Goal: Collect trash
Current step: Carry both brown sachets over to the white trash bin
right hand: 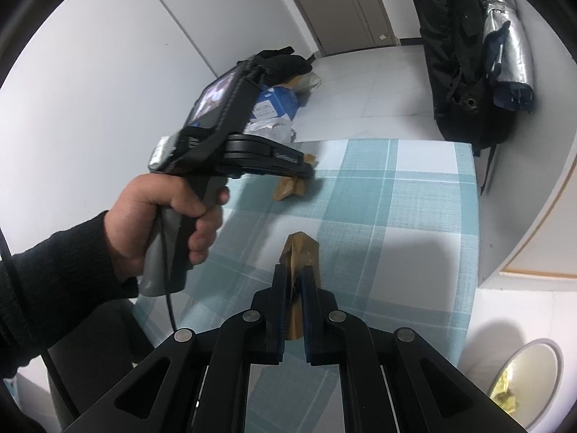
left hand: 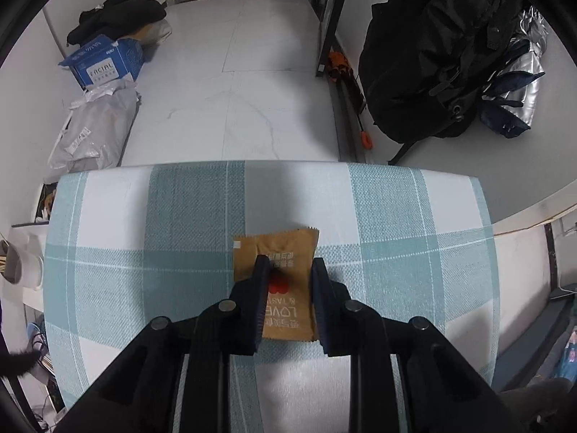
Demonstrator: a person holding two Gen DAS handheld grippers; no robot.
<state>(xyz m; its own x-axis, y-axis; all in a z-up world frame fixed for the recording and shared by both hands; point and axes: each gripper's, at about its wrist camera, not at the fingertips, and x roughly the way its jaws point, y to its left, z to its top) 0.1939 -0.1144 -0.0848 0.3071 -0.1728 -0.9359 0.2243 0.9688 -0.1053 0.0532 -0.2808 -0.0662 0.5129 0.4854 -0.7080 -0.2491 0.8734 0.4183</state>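
- Centre of the left wrist view: the left gripper [left hand: 290, 270] pinched a brown snack wrapper [left hand: 285, 252] on the checked tablecloth [left hand: 144, 252], a pickup under way.
- Lower centre of the right wrist view: the right gripper [right hand: 293, 274] held a second folded wrapper [right hand: 301, 249] clamped.
- Lower right: a bin [right hand: 537, 357] likely awaited both; lifting looked next.

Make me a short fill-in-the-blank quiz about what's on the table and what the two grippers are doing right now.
1. The left gripper straddles a brown ____ on the table.
2. The right gripper is shut on a crumpled wrapper of ____ colour.
3. The tablecloth has a white and ____ check pattern.

Answers: wrapper; brown; blue
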